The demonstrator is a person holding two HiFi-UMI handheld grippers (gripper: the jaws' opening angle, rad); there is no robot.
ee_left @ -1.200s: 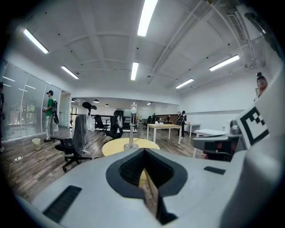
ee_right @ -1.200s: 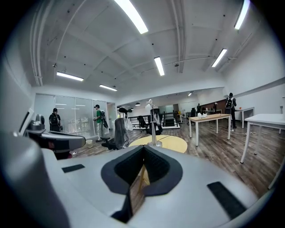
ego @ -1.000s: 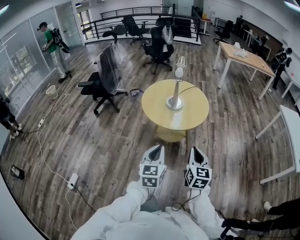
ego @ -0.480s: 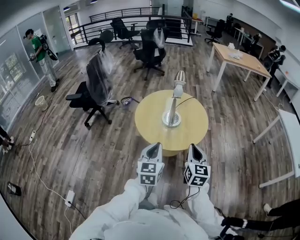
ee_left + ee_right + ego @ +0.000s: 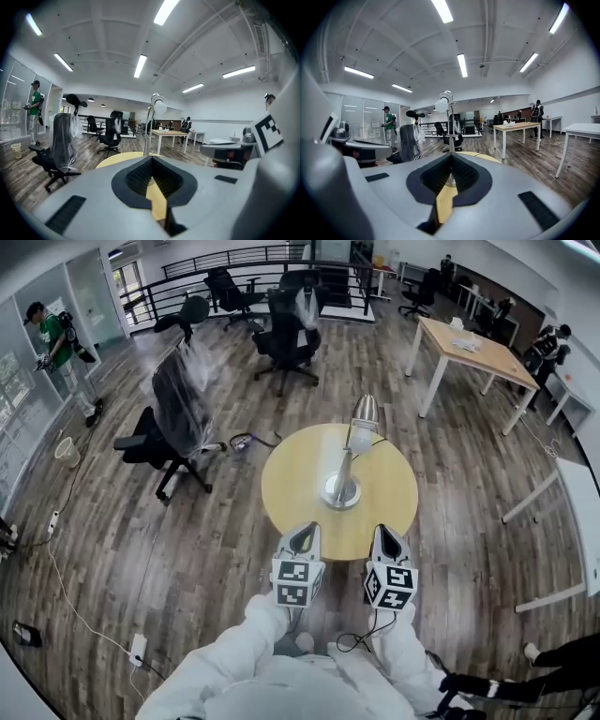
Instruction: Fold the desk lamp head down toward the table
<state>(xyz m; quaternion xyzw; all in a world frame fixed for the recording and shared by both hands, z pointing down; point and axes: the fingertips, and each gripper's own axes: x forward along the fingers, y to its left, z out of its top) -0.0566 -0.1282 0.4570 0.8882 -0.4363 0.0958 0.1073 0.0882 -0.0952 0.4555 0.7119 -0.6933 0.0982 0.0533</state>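
Observation:
A silver desk lamp (image 5: 343, 486) stands upright in the middle of a round yellow table (image 5: 291, 493), its head (image 5: 362, 418) raised high on the stem. Both grippers are held level, side by side, at the table's near edge, short of the lamp. My left gripper (image 5: 307, 534) is shut with nothing in it, and so is my right gripper (image 5: 385, 534). In the left gripper view the lamp head (image 5: 158, 104) rises above the shut left gripper (image 5: 151, 159). In the right gripper view the lamp head (image 5: 444, 102) stands over the shut right gripper (image 5: 451, 157).
A plastic-wrapped office chair (image 5: 178, 409) stands left of the table, with more chairs (image 5: 286, 334) behind it. A wooden desk (image 5: 469, 348) is at the back right, a white table (image 5: 581, 512) at the right edge. A person in green (image 5: 56, 343) stands far left. A power strip (image 5: 138, 650) and cables lie on the floor.
Both grippers have moved forward together, and the table with the lamp has come closer, so the gripper tips now reach its near edge. Both stay shut.

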